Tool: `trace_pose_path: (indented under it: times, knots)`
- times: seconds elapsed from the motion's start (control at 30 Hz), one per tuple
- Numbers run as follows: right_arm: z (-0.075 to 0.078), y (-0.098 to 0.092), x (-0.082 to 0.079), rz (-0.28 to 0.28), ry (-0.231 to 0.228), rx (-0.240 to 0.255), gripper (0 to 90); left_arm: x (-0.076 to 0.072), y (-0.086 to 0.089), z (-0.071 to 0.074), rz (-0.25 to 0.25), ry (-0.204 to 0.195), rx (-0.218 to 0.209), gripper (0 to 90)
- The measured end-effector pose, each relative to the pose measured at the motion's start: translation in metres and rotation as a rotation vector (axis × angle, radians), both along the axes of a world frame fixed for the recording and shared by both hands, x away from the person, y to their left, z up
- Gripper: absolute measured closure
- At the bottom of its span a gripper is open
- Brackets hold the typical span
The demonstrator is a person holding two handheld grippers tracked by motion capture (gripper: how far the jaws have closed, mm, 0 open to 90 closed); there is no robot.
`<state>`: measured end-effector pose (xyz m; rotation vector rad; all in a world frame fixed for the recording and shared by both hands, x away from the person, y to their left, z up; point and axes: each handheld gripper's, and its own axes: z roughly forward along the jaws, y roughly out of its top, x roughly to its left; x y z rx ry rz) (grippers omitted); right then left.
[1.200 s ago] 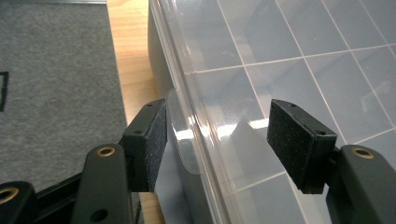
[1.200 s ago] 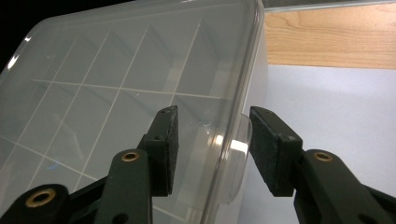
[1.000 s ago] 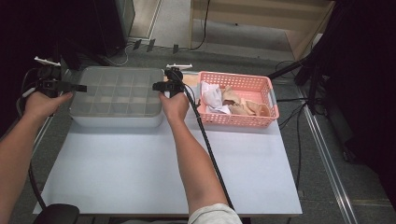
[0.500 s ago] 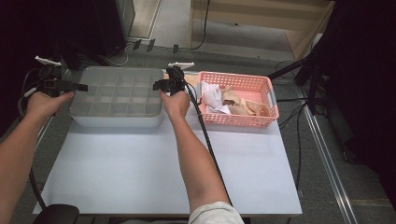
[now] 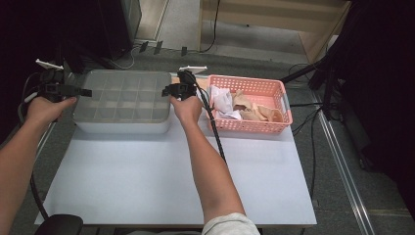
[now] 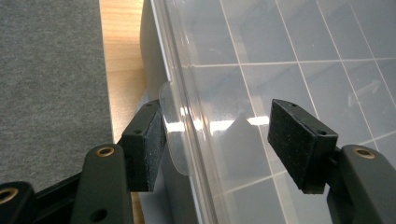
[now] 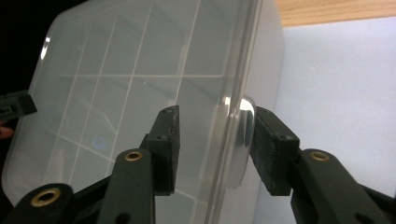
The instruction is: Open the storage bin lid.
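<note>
The box (image 5: 122, 100), a clear lidded bin with a grid of compartments, sits on the far left part of the table (image 5: 161, 186), its left end reaching the table's left edge and its right end just beside the pink basket (image 5: 249, 105). Its long axis runs left to right across the table, the lid facing up and a small tab at each short end.

The left gripper (image 5: 78, 91) straddles the left rim. In the left gripper view its outer pad (image 6: 152, 144) touches the lid tab (image 6: 175, 135), while the inner pad (image 6: 299, 140) hangs above the lid and clear of it, so the jaws stand apart and grip nothing.

The right gripper (image 5: 166, 90) straddles the right rim. Its jaws have just been closing with the right tab (image 7: 240, 140) and rim between them. The outer pad (image 7: 271, 149) meets the tab; the inner one (image 7: 170, 144) shows a gap to the rim, so I judge them not yet clamped.

The risks, as I read them: the tabs are small, smooth and curved, so a pad may slide off as the jaws close. If one side bites first and lifts, the lid may flex or pop unevenly, or the whole light box may tip or skid into the basket. An uneven pull could also drag the left end off the table edge.
</note>
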<state>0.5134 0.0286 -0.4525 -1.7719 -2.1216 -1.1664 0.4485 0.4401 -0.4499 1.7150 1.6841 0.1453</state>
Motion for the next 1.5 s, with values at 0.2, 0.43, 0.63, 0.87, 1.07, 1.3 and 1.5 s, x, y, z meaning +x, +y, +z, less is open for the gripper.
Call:
trace_pose_path:
  times: [0.2, 0.43, 0.63, 0.87, 1.07, 1.3, 1.5]
  knots:
    - [-0.002, 0.003, -0.001, -0.005, 0.005, -0.003, 51.6, 0.001, -0.002, -0.003, 0.0, 0.022, -0.028, 34.7]
    - [0.005, 0.007, -0.002, -0.039, 0.035, -0.034, 54.3, 0.0, -0.002, 0.003, 0.018, 0.033, -0.022, 38.8]
    - [0.007, 0.007, -0.003, -0.033, 0.019, -0.038, 55.1, -0.002, -0.001, 0.007, 0.027, 0.031, -0.028, 40.5]
    - [0.011, 0.006, -0.004, -0.03, 0.028, -0.04, 56.0, -0.005, -0.003, 0.012, 0.031, 0.017, -0.009, 42.4]
    - [0.014, 0.007, -0.006, -0.043, 0.031, -0.044, 56.0, -0.006, -0.003, 0.015, 0.03, 0.011, 0.001, 42.7]
    - [0.018, 0.007, -0.008, -0.036, 0.016, -0.058, 56.0, -0.01, -0.002, 0.021, 0.059, -0.024, -0.033, 45.0]
    - [0.027, 0.002, -0.01, -0.04, 0.0, -0.031, 59.3, -0.01, 0.003, 0.022, 0.055, -0.005, -0.061, 49.9]
